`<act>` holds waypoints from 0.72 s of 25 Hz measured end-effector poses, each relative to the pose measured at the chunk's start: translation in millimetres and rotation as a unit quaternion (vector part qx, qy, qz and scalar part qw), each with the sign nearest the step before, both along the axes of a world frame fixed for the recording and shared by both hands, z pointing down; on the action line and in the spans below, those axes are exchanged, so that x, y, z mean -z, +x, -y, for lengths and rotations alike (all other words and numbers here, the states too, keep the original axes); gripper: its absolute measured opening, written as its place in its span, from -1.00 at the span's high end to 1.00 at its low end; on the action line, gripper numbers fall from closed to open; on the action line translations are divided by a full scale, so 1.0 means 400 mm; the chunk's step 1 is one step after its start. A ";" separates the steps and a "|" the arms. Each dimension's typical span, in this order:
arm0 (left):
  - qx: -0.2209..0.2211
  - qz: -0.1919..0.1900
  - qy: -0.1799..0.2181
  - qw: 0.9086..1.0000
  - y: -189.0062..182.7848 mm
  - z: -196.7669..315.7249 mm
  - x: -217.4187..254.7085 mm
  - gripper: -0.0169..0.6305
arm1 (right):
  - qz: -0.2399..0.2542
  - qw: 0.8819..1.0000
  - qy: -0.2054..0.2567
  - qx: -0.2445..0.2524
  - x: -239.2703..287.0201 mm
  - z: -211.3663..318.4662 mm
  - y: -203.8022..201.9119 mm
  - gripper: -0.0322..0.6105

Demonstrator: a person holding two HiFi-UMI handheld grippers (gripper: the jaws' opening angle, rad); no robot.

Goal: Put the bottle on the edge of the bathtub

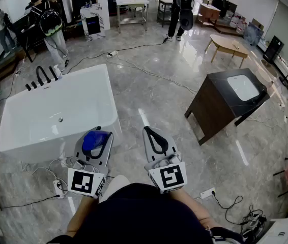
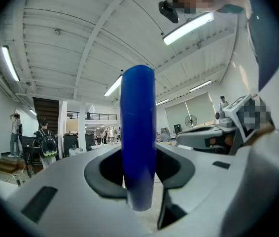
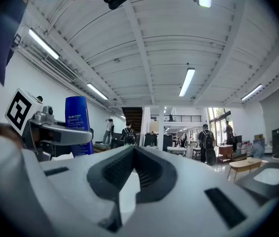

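Note:
A blue bottle (image 1: 94, 142) stands upright between the jaws of my left gripper (image 1: 99, 132), which is shut on it. In the left gripper view the bottle (image 2: 137, 132) fills the middle, with a pad against each side. The bottle and gripper are held over the near right end of the white bathtub (image 1: 32, 142). My right gripper (image 1: 149, 132) is held beside it on the right, shut with nothing in it. In the right gripper view its jaws (image 3: 132, 152) meet at the tips, and the bottle (image 3: 78, 125) shows at the left.
Black taps (image 1: 45, 75) stand on the tub's far rim. A dark cabinet with a white basin (image 1: 230, 103) stands on the marble floor to the right. Cables and a power strip (image 1: 207, 193) lie on the floor. A low wooden table (image 1: 228, 44) and people (image 1: 179, 9) are farther back.

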State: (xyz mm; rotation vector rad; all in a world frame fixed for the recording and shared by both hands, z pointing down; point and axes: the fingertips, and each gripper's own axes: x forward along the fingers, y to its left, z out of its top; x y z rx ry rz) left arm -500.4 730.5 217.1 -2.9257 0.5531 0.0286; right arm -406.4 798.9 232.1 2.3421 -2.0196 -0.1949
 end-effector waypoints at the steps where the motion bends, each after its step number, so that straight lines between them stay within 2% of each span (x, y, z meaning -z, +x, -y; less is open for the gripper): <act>1: 0.002 0.000 0.001 1.000 0.006 0.007 -0.003 0.49 | 0.000 1.000 0.000 0.000 -0.003 0.004 0.008 0.90; 4: 0.008 0.002 0.002 1.000 0.027 0.030 -0.006 0.49 | 0.004 1.000 0.003 0.000 -0.008 0.019 0.038 0.90; 9: 0.006 0.007 -0.003 1.000 0.073 0.076 -0.020 0.49 | 0.040 0.999 0.005 -0.018 -0.024 0.062 0.108 0.89; 13: -0.001 0.012 -0.017 1.000 0.123 0.162 -0.041 0.49 | 0.041 0.999 -0.005 -0.007 -0.052 0.156 0.153 0.89; 18: -0.012 0.024 -0.019 0.999 0.236 0.295 -0.060 0.49 | 0.033 0.999 -0.031 0.006 -0.088 0.305 0.252 0.89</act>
